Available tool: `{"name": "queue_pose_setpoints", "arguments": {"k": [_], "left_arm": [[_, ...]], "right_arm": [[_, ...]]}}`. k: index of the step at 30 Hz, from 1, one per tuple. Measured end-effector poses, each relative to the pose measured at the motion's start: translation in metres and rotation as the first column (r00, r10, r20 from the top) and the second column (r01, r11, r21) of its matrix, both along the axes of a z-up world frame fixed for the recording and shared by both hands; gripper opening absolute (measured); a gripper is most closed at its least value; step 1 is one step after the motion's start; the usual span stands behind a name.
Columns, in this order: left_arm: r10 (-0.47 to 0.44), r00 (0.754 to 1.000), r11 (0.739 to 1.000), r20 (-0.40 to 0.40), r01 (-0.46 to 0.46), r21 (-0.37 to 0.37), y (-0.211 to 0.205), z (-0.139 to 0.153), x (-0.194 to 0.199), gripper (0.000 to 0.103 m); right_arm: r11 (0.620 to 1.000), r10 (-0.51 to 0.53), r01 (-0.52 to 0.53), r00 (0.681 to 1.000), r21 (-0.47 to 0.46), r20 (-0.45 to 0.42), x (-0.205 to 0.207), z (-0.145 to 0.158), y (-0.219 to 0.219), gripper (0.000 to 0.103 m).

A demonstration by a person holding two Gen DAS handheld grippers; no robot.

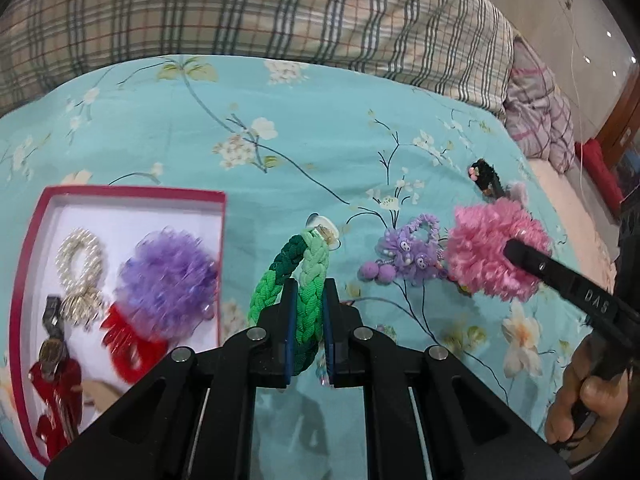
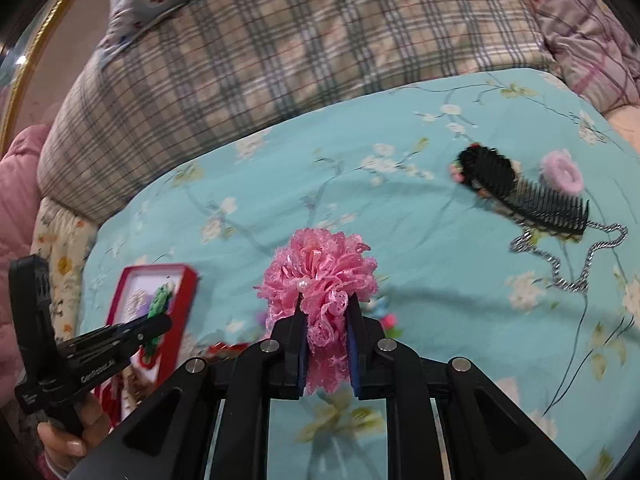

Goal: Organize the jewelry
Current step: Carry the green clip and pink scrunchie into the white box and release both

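Observation:
My left gripper (image 1: 307, 284) is shut on a green braided hair tie (image 1: 292, 276) and holds it above the blue floral bedspread (image 1: 280, 140), just right of the red-rimmed box (image 1: 120, 194). The box holds a purple scrunchie (image 1: 168, 280), a pearl ring-shaped piece (image 1: 80, 264) and red pieces (image 1: 128, 344). My right gripper (image 2: 327, 300) is shut on a pink lace scrunchie (image 2: 320, 272), which also shows in the left wrist view (image 1: 480, 256). The left gripper (image 2: 160, 320) and box (image 2: 176, 312) show in the right wrist view.
A purple charm hair tie (image 1: 408, 252) lies on the bedspread. A black comb clip (image 2: 516, 188), a lilac scrunchie (image 2: 560, 172) and a silver chain (image 2: 568, 268) lie to the right. A plaid quilt (image 1: 280, 8) is heaped behind.

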State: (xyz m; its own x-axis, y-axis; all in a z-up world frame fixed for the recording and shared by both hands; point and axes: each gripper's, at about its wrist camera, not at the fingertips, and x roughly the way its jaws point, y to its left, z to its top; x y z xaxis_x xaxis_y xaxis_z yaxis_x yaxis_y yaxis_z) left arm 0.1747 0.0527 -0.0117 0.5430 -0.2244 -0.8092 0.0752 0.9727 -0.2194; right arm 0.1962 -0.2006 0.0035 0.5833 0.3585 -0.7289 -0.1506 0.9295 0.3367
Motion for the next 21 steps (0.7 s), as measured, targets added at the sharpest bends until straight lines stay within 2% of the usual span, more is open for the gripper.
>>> {"name": "queue_pose_setpoints", "arguments": {"k": [14,21], "left_arm": [[0.112,0.994,0.993,0.019,-0.111,-0.042,0.058,0.004,-0.073,0.009],[0.204,0.979,0.977,0.012,-0.203,-0.067,0.097,-0.001,-0.102,0.009]], "right_arm": [[0.986,0.160,-0.158,0.987,0.050,-0.031,-0.051,-0.004,0.075,0.015],[0.971,0.236,-0.234,0.971,0.044,-0.038,-0.066,-0.008,0.112,0.015]]}}
